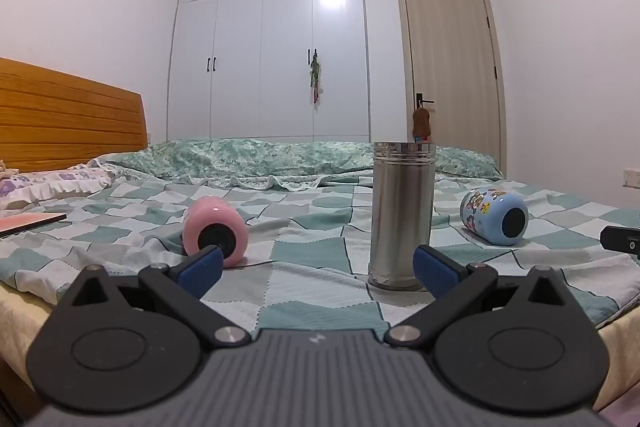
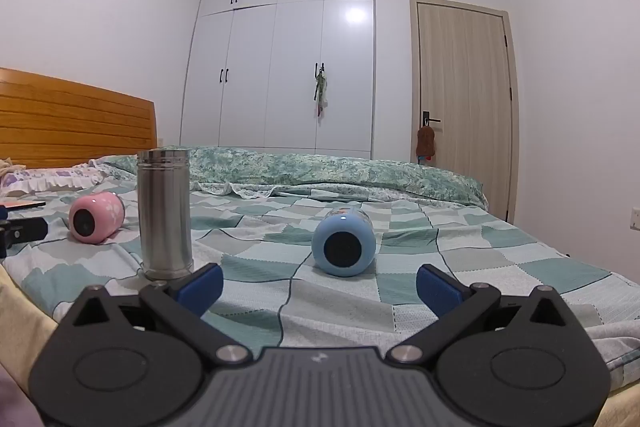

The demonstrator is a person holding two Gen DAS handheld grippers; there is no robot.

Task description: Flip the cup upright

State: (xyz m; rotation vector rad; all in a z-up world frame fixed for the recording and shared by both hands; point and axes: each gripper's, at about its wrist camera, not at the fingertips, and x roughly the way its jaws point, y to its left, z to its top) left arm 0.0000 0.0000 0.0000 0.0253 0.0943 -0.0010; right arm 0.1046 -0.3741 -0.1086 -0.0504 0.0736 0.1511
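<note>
A pink cup lies on its side on the checked bedspread, its dark end toward me; it also shows in the right wrist view. A blue cartoon-print cup lies on its side too, and shows in the right wrist view. A steel flask stands upright between them, also visible in the right wrist view. My left gripper is open and empty, just short of the pink cup and flask. My right gripper is open and empty, facing the blue cup.
The bed has a wooden headboard at left, a pillow and a flat pink book. A rolled green quilt lies along the far side. A wardrobe and door stand behind.
</note>
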